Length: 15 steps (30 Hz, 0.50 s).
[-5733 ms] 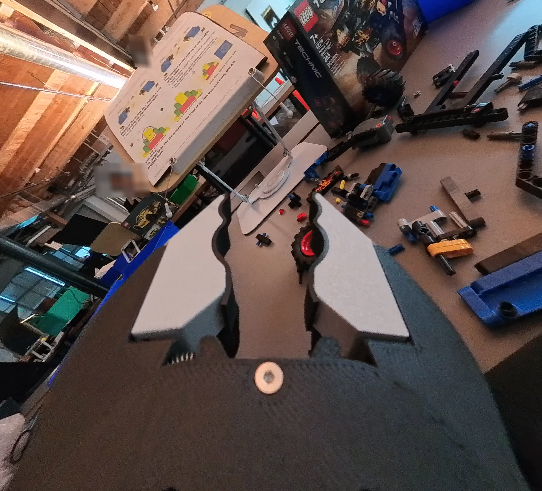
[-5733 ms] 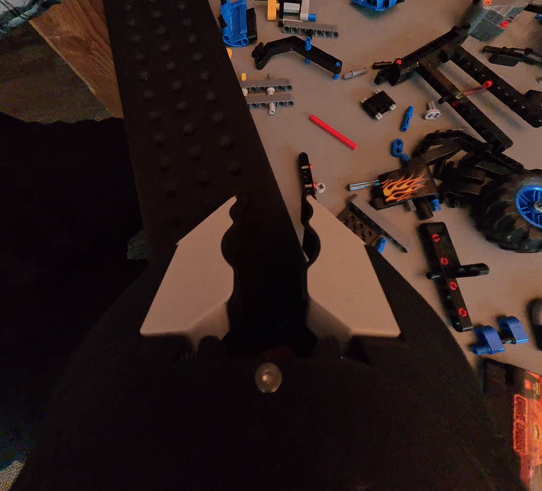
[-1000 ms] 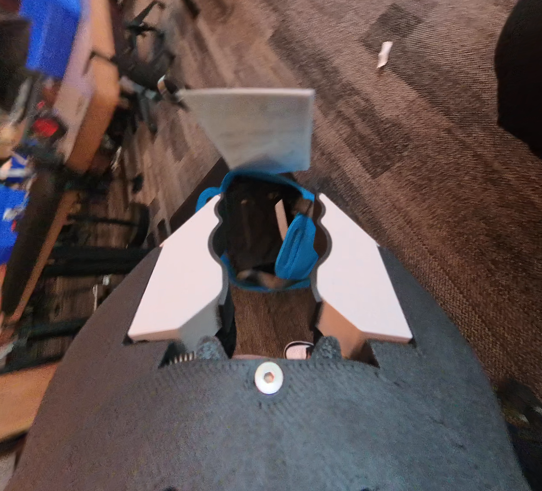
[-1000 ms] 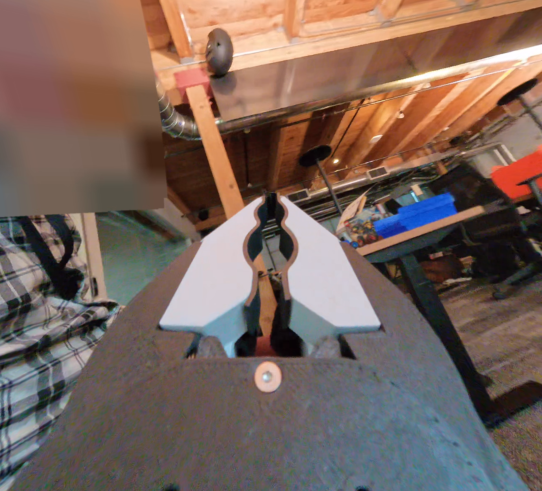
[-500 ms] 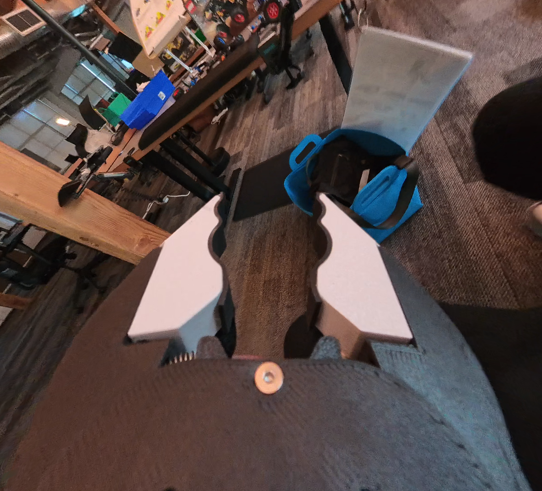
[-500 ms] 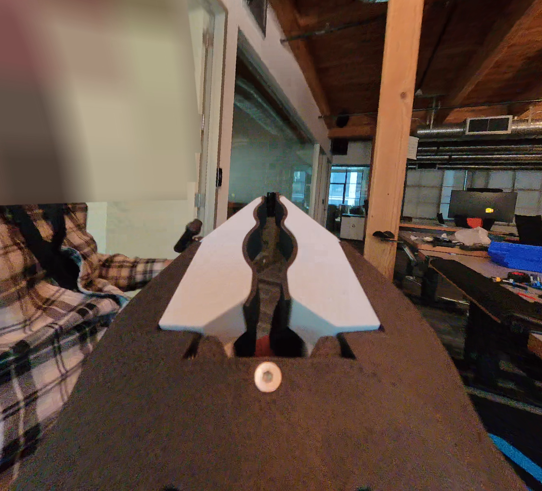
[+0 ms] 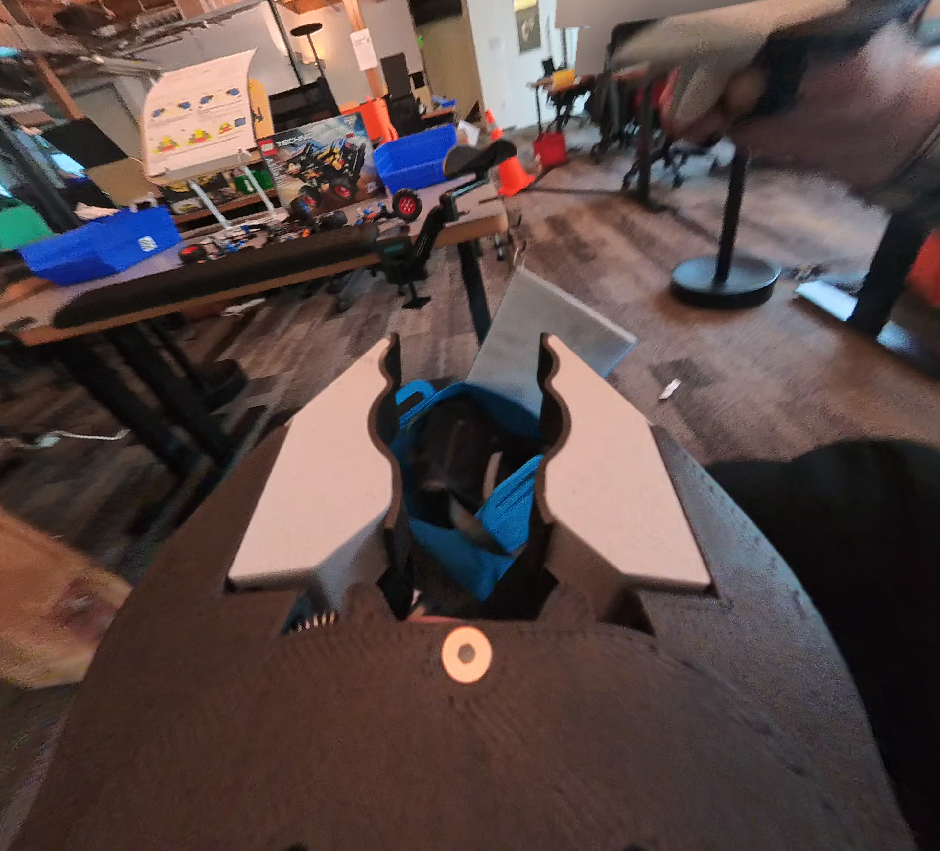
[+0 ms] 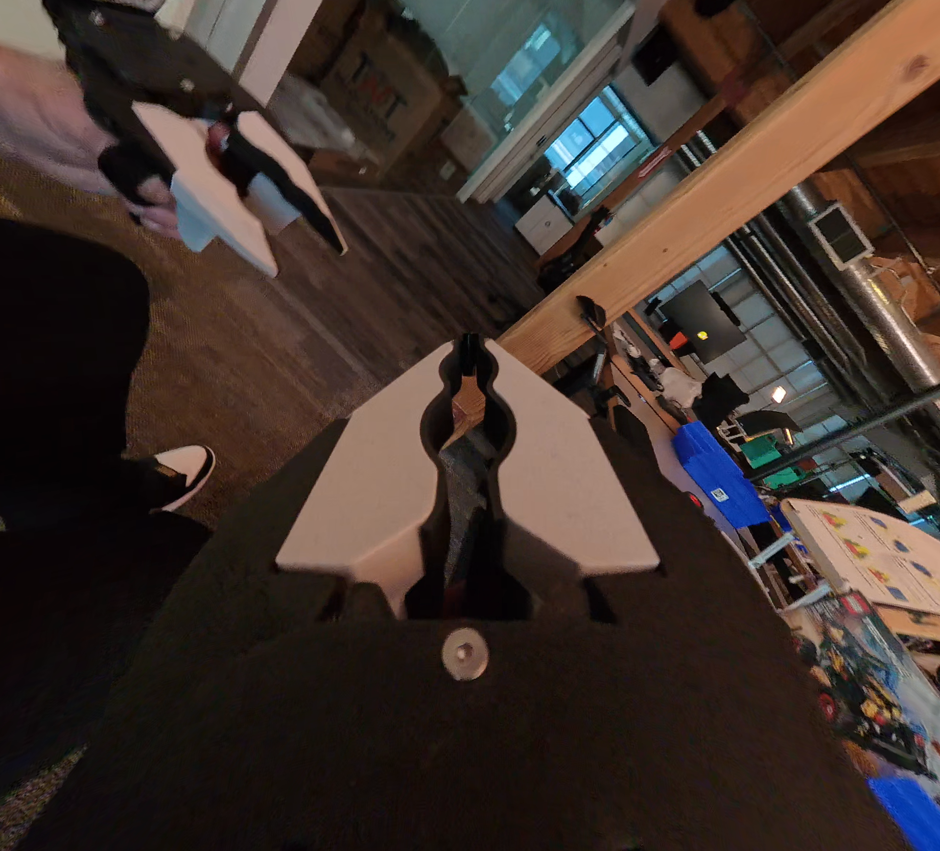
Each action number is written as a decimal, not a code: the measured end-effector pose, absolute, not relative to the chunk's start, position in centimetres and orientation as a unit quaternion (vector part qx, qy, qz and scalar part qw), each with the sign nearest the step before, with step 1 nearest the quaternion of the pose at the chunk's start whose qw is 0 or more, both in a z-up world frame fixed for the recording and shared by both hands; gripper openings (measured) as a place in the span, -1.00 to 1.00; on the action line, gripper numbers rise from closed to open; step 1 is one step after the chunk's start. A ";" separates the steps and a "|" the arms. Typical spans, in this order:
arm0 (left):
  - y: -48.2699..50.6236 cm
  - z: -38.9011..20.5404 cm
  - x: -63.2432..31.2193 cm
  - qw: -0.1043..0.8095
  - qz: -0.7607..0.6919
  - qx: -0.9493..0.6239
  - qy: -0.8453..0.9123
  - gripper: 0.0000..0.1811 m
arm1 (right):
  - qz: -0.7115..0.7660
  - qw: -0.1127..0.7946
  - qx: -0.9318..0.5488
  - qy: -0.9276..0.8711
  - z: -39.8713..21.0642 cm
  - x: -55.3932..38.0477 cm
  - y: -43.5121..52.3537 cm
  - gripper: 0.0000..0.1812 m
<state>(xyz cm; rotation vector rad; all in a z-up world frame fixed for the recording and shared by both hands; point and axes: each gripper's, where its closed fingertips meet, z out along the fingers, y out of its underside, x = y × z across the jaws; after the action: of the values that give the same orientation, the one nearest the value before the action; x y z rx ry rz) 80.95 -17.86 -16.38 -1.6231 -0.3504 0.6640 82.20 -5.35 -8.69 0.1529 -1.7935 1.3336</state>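
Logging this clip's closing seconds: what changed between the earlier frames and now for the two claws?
Both claws left the parts-strewn table and swung out into the room. The left claw, open and empty throughout, now points down at a blue bag on the floor. The right claw went from gaping around a long black studded beam to shut, with no beam in view, and now points at a wooden post.
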 end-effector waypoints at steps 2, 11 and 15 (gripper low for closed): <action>-17.1 -15.6 78.7 0.661 0.239 -0.693 -0.157 -0.47 | 0.521 0.433 0.074 -0.732 -10.0 78.9 -7.6 -0.97; -14.7 -10.8 70.4 0.720 0.134 -0.659 -0.170 -0.52 | 0.475 0.455 0.090 -0.748 -11.1 69.3 -11.2 -0.96; -13.5 -9.2 69.1 0.716 0.106 -0.667 -0.176 -0.58 | 0.485 0.440 0.079 -0.752 -9.9 68.0 -12.0 -0.96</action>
<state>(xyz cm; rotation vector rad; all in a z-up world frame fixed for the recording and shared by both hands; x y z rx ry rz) 69.09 -13.53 -9.18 -1.4775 -0.3900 0.2342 68.01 -12.04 -9.91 0.1959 -1.8667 1.2037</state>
